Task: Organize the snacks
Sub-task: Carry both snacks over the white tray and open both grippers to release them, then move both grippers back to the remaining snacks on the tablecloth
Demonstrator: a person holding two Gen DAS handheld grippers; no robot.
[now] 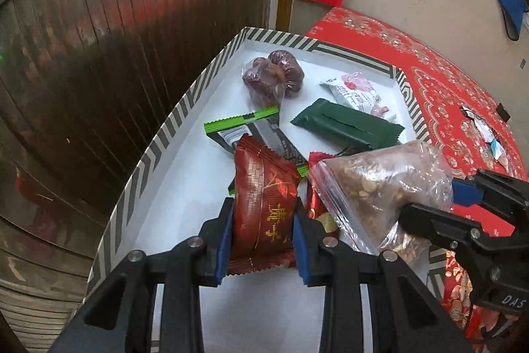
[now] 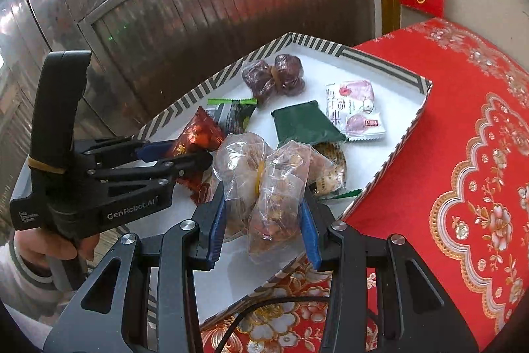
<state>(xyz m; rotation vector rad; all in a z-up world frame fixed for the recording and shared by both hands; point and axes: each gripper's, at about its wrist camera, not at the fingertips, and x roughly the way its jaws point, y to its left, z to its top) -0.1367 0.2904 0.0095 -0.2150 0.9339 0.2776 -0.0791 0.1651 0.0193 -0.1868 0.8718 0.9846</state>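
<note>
Between the blue pads of the left tongs (image 1: 263, 229) sits a dark red snack packet (image 1: 264, 204), clamped on both sides and held over the near end of the striped-rim tray (image 1: 172, 121). Just to the right of them, the right tongs (image 2: 263, 222) are clenched on a clear bag of nuts (image 2: 267, 184), tied at its middle with a yellow band and hanging above the tray's near right edge. Beyond both tongs, on the tray's white floor, lie a green-edged packet (image 1: 244, 124), a dark green packet (image 1: 347, 124) and a pink-and-white packet (image 1: 357, 91), with a bag of dark red dates (image 1: 272, 76) farthest off near the far corner. A person's hand (image 2: 53, 245) grips the handle of the left tongs. The tray rests on a counter under a red patterned cloth (image 2: 463, 154) that spreads to the right of the right tongs.
</note>
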